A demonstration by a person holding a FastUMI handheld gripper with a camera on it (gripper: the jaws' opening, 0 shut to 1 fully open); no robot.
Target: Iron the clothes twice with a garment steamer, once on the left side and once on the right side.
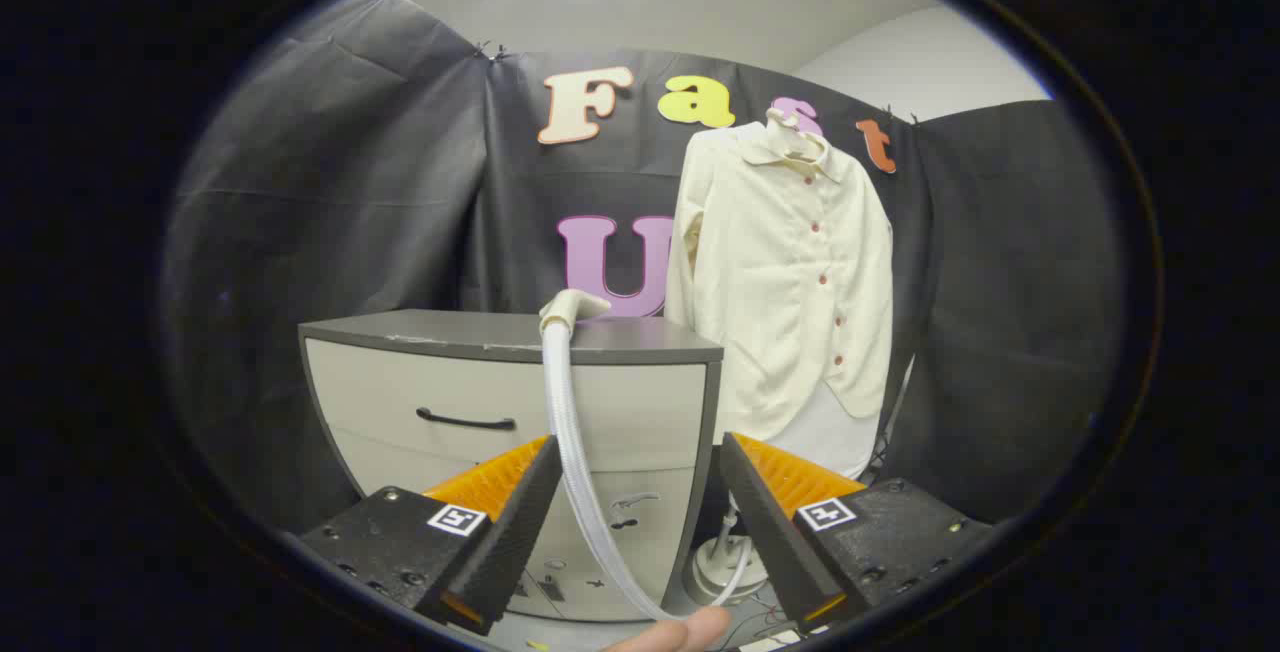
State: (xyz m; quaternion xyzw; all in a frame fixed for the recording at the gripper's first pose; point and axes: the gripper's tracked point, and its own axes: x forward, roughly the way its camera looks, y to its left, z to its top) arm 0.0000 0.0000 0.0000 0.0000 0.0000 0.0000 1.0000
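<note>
- The cream shirt (790, 272) hangs on a hanger against the booth wall, well beyond the gripper (634, 517) and off to its right.
- The drawer cabinet (510, 412) carries the steamer head (572, 308) on top.
- The steamer hose (570, 452) runs down between the spread jaws, which grip nothing.
- Risk: closing now would pinch the hose, not the head, and drag it off.

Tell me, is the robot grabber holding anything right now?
No, nothing is held. The gripper has its jaws wide open; the steamer's hose passes between them untouched, and the steamer head rests on the cabinet.
</note>
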